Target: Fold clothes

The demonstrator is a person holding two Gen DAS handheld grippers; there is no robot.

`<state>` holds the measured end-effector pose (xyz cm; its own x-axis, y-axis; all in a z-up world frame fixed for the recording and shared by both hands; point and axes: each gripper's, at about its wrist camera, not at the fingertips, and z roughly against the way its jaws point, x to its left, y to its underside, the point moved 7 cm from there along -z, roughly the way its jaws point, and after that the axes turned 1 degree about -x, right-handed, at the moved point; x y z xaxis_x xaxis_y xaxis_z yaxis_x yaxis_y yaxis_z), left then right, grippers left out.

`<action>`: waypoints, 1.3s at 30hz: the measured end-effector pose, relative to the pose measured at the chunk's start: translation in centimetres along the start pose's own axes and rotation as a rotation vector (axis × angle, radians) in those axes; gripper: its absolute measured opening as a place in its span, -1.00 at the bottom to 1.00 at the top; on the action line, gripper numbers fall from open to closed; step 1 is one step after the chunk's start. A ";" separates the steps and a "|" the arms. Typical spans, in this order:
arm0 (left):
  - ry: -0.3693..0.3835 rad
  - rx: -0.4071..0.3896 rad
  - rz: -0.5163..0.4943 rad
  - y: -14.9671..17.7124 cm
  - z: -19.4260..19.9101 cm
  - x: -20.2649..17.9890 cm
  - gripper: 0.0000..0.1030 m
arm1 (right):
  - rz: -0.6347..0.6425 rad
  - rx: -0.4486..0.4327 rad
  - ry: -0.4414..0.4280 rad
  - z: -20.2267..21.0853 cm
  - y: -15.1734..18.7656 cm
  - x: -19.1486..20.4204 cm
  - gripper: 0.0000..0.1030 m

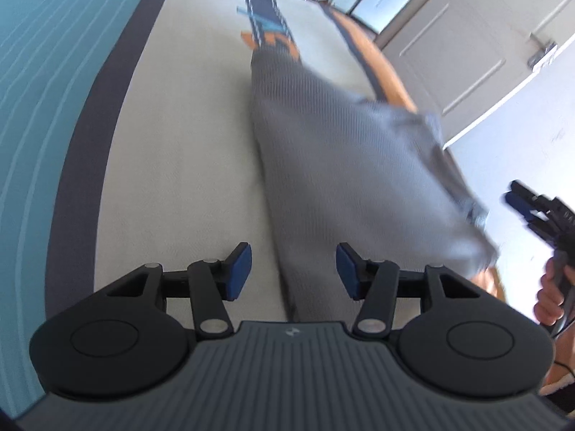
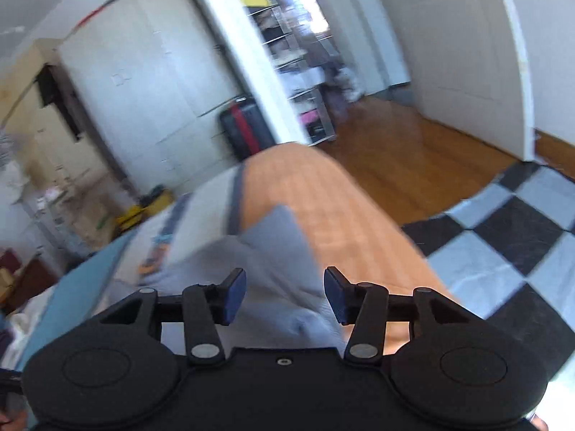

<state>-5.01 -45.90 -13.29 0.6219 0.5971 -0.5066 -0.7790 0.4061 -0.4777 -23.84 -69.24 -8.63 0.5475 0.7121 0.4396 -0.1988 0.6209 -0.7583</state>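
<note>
A folded grey garment [image 1: 345, 165] lies on the bed's cream, teal and orange cover [image 1: 187, 165]. My left gripper [image 1: 293, 271] is open and empty, hovering over the garment's near end. My right gripper [image 2: 284, 296] is open and empty above the same grey garment [image 2: 266, 251], near the bed's orange edge [image 2: 323, 201]. In the left wrist view the right gripper [image 1: 532, 208] shows at the far right, held by a hand, off the bed's side.
White closet doors [image 1: 467, 46] stand beyond the bed. The right wrist view shows a wooden floor [image 2: 413, 158], a black-and-white checkered mat [image 2: 510, 244], a dark suitcase [image 2: 244, 133], shelves in a doorway and a white wardrobe [image 2: 143, 82].
</note>
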 end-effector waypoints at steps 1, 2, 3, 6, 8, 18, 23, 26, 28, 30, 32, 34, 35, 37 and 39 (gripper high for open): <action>0.011 -0.007 0.010 -0.4 0.0 0.0 -0.01 | 0.004 0.041 -0.055 -1.3 -0.4 1.0 0.21; 0.019 -0.012 0.011 -0.6 -0.1 -0.1 -0.01 | 0.006 0.078 -0.078 -2.9 -0.6 1.7 0.23; 0.028 -0.016 0.012 -0.9 -0.1 -0.1 -0.01 | 0.012 0.112 -0.097 -4.4 -0.8 2.5 0.23; 0.025 -0.034 -0.008 -1.7 -0.3 -0.1 -0.01 | 0.090 0.175 -0.074 -8.9 -2.1 4.0 0.23; 0.020 -0.036 -0.009 -2.1 -0.6 0.0 -0.01 | 0.149 0.197 -0.038 -11.2 -2.9 4.4 0.23; -0.003 -0.045 -0.014 -4.2 -2.1 0.7 -0.01 | 0.387 0.320 -0.087 -17.5 -0.9 5.6 -0.18; -0.017 -0.048 -0.024 -4.7 -2.8 0.8 -0.01 | 0.370 0.247 0.003 -15.4 -1.6 5.2 -0.84; -0.051 -0.040 -0.041 -4.5 -3.4 0.7 -0.01 | 0.359 0.203 0.056 -14.0 -2.0 5.0 -0.84; -0.074 -0.039 -0.060 -4.1 -3.6 0.5 -0.01 | 0.352 0.173 0.092 -13.1 -2.3 4.9 -0.75; -0.084 -0.041 -0.072 -3.8 -3.3 0.3 -0.01 | 0.345 0.144 0.127 -12.2 -2.5 4.7 -0.58; -0.075 -0.037 -0.082 -2.9 -2.9 0.0 -0.01 | 0.337 0.114 0.163 -11.2 -2.8 4.6 -0.22; -0.059 -0.029 -0.094 -1.9 -2.7 -0.3 -0.01 | 0.330 0.085 0.198 -10.3 -3.1 4.4 0.00; -0.051 -0.024 -0.099 -1.3 -2.6 -0.5 0.02 | 0.325 0.070 0.206 -9.6 -3.1 4.5 0.07; -0.036 -0.016 -0.111 -0.3 -2.4 -0.9 0.14 | 0.308 0.050 0.126 -6.8 -2.2 5.9 0.13; -0.020 -0.008 -0.122 0.8 -2.2 -1.2 0.25 | 0.315 0.079 0.050 -5.0 0.1 7.1 0.13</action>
<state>-6.20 -47.88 -14.65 0.7102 0.5573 -0.4302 -0.6971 0.4713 -0.5403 -15.94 -65.75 -7.97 0.4875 0.8576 0.1637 -0.4258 0.3972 -0.8129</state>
